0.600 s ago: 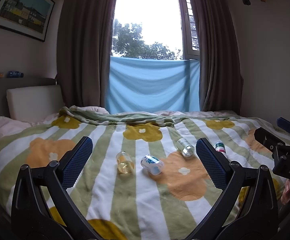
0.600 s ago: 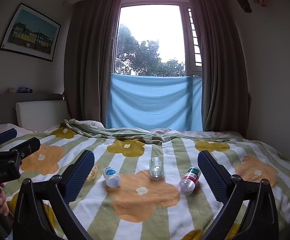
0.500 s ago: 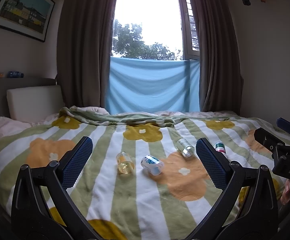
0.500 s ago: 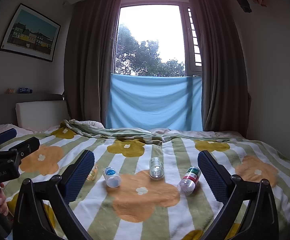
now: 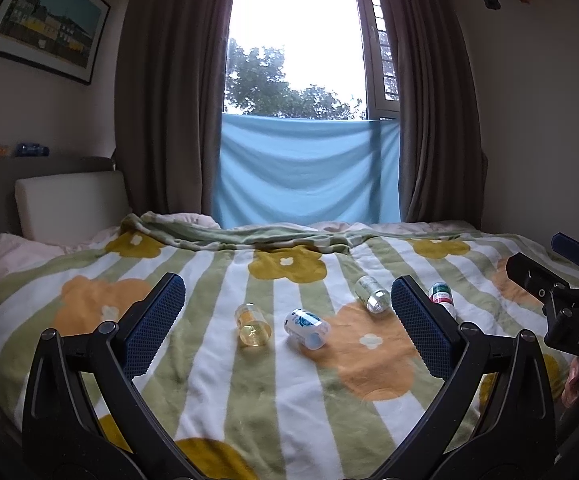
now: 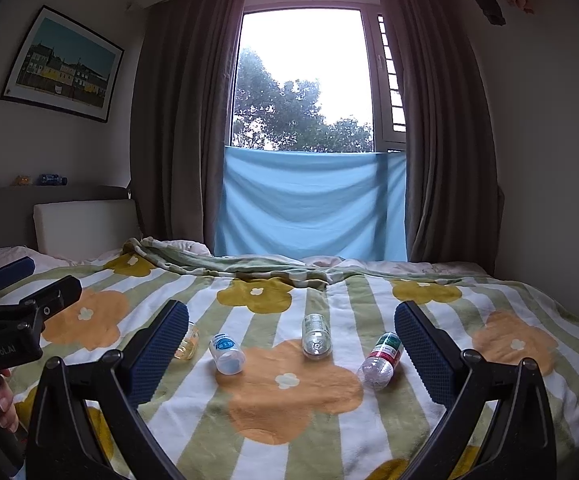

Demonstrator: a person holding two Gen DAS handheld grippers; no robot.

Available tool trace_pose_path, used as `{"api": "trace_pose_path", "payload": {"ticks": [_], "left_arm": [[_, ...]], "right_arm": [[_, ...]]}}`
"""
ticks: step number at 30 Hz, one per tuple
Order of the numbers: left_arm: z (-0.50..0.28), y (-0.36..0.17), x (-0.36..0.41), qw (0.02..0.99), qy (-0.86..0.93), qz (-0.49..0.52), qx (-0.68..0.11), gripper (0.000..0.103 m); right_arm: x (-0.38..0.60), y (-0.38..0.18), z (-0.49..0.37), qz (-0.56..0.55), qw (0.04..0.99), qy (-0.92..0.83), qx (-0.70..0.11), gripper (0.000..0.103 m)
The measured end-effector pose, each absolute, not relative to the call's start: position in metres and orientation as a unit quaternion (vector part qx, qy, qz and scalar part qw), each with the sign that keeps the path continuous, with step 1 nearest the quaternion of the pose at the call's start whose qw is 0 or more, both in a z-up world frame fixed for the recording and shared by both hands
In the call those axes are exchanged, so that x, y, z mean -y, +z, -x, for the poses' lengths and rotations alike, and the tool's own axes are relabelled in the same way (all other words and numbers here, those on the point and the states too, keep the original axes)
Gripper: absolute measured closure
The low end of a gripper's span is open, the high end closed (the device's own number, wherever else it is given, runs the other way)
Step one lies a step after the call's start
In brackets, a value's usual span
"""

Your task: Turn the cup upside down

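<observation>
Several small cups or bottles lie on their sides in a row on the flowered blanket [image 5: 289, 392]: a yellowish clear one [image 5: 252, 325] [image 6: 188, 344], a white one with a blue label [image 5: 305, 328] [image 6: 226, 353], a clear silvery one [image 5: 373, 294] [image 6: 316, 336], and one with a red-green label [image 5: 441, 297] [image 6: 381, 356]. My left gripper [image 5: 285, 320] is open and empty, held above the blanket short of them. My right gripper [image 6: 289, 344] is open and empty too, also short of the row. Each gripper shows at the edge of the other's view.
The bed runs back to a folded green blanket edge [image 5: 273, 236], a white headboard cushion [image 5: 69, 204] at the left, and a window with dark curtains and a blue cloth [image 5: 309, 176]. A wall stands close on the right.
</observation>
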State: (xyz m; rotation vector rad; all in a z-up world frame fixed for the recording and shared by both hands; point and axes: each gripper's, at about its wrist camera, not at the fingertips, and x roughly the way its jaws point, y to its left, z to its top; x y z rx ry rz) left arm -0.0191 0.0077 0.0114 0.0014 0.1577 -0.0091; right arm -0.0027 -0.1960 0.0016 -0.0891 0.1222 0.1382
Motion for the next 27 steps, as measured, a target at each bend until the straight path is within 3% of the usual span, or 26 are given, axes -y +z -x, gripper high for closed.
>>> {"api": "trace_pose_path", "payload": {"ticks": [27], "left_arm": [[0.014, -0.001, -0.014, 0.996, -0.006, 0.006, -0.094, 0.000]], "right_arm": [[0.186, -0.004, -0.004, 0.056, 0.993, 0.071, -0.071, 0.000]]}}
